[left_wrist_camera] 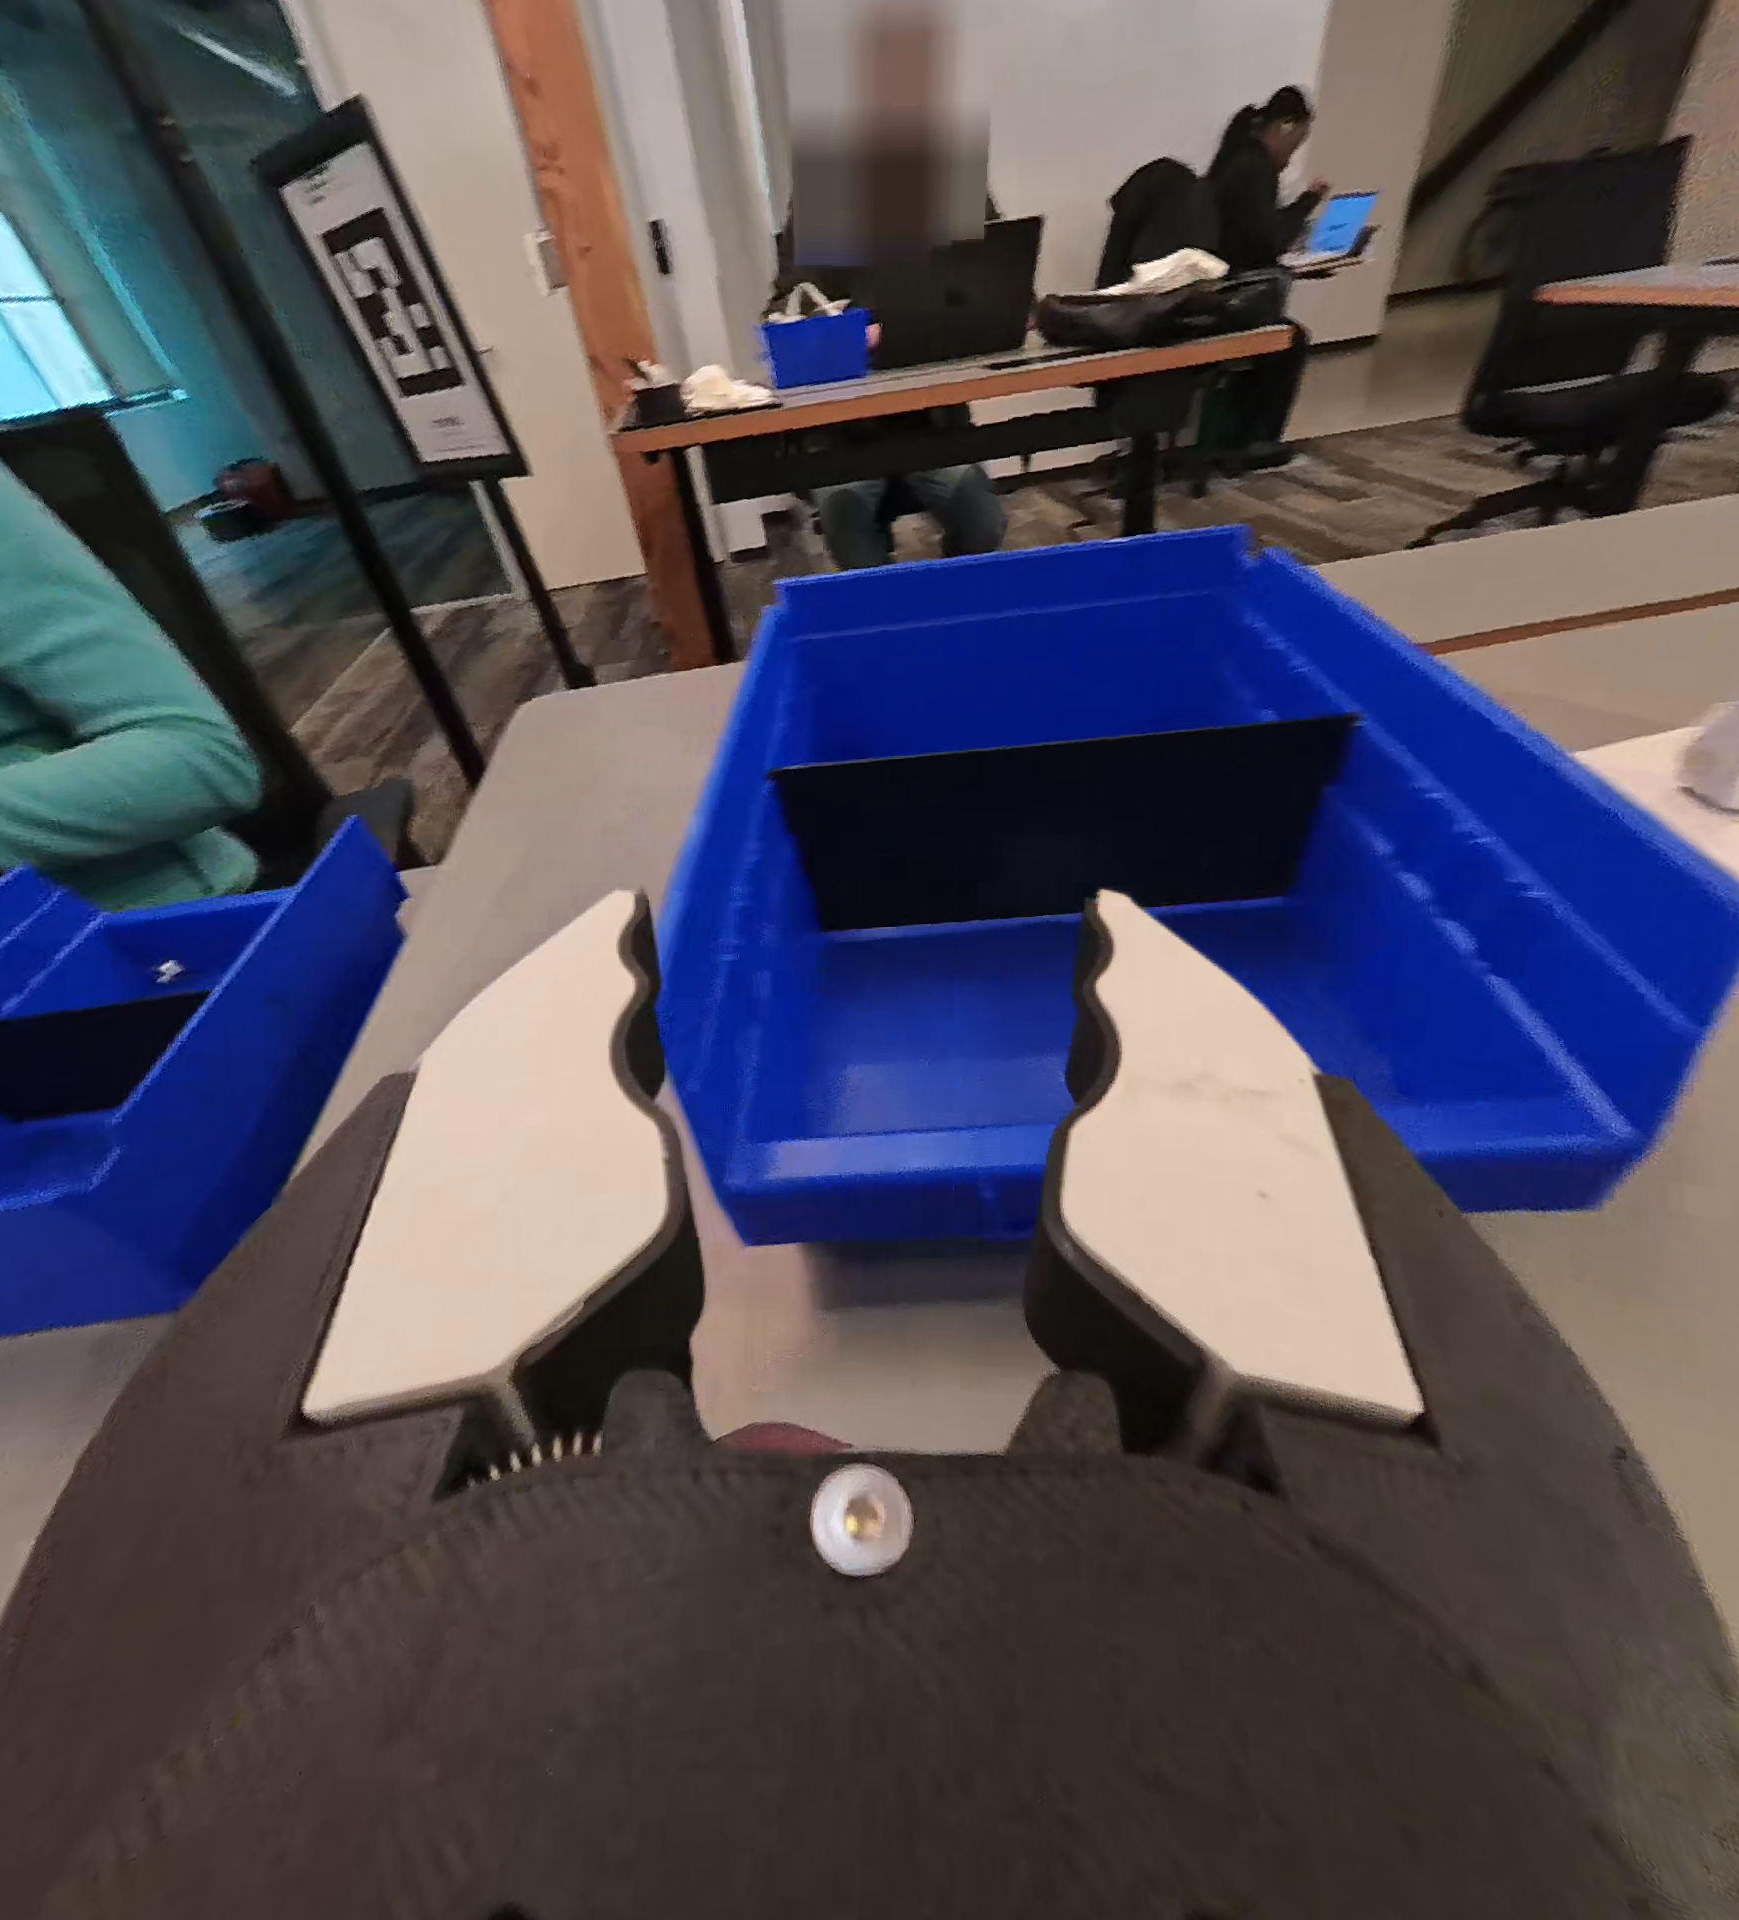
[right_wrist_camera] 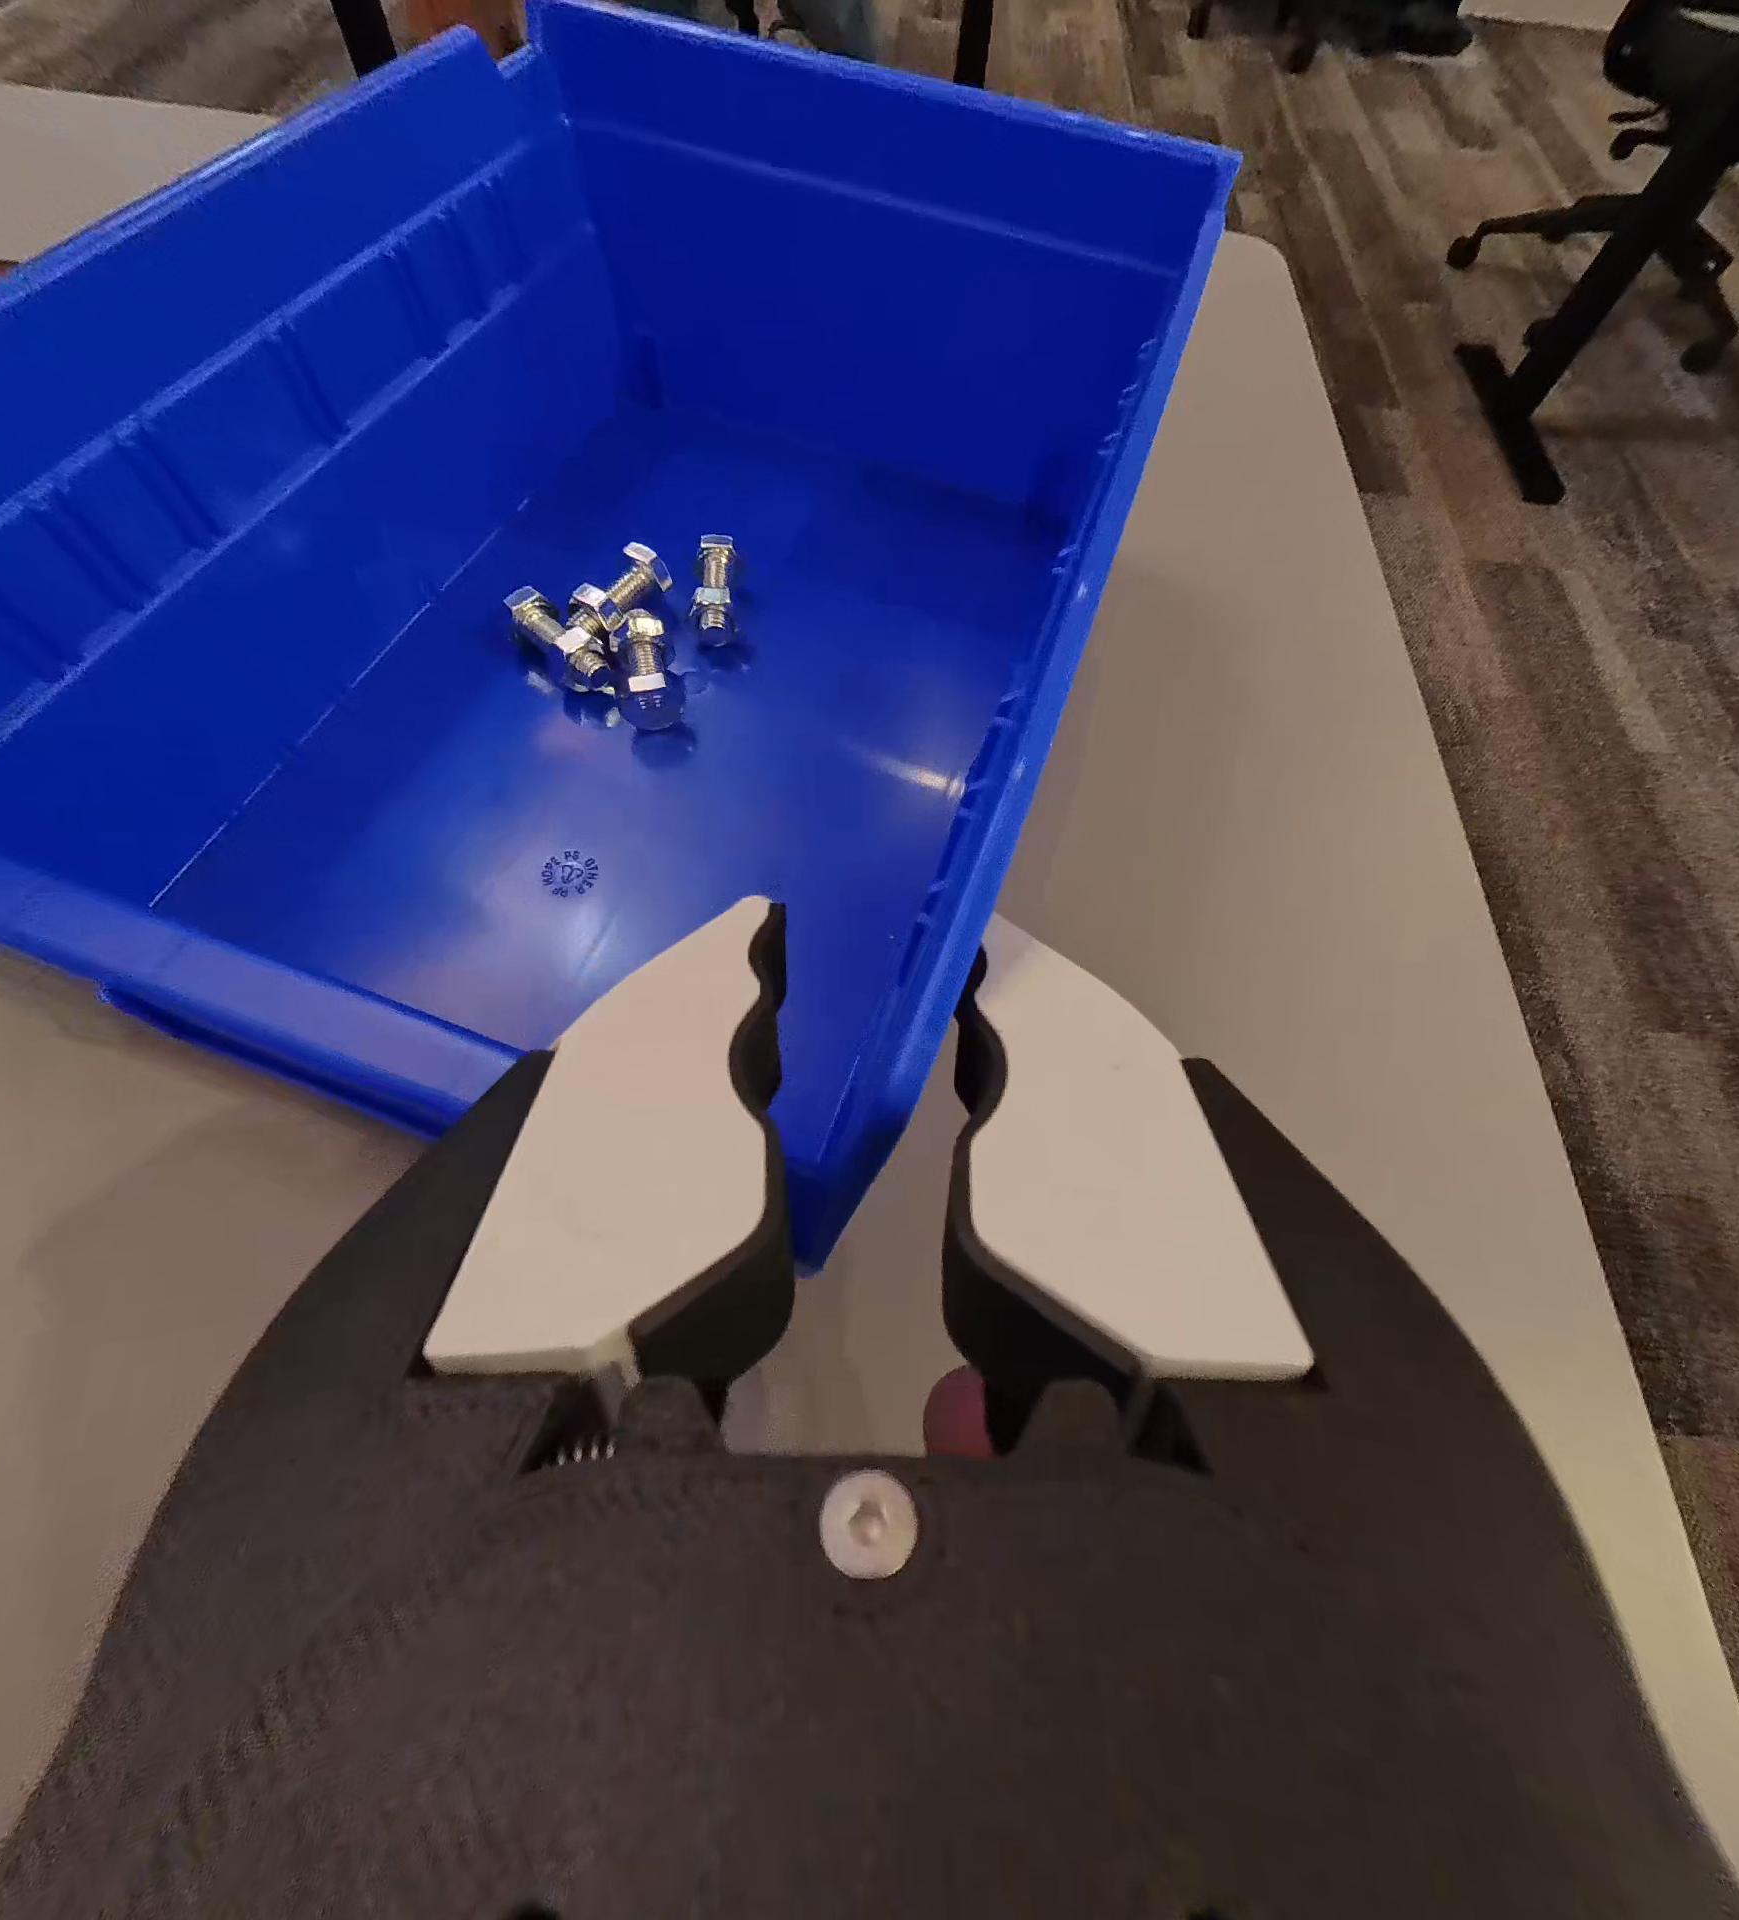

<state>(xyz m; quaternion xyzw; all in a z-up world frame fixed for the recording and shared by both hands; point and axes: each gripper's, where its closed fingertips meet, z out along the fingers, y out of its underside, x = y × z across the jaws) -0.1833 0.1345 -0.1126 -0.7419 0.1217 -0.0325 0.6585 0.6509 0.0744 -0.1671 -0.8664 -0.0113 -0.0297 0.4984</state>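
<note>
Left gripper: spread wide, nothing in it; hangs over the near left corner of a blue bin, one finger outside its left wall, the other above the near compartment.
Bin under left gripper: a black divider stands across it; the near compartment shows bare floor. The bin sits on the grey tabletop, toward its far edge.
Second divided bin: at the tabletop's left, well apart from the left gripper; a small metal piece lies in its far part.
Right gripper: straddles the right wall of an open blue bin near its near corner, one finger inside, one outside. The inner pad stands off the wall with blue floor showing between; outer pad contact partly hidden. Judged not clamped.
Bolts: a small heap with nuts on them, mid-floor of that bin, well apart from the fingers.
Right bin placement: near the tabletop's right edge, likely within easy reach of that gripper.
Background: people at desks; a person's green sleeve at left.
</note>
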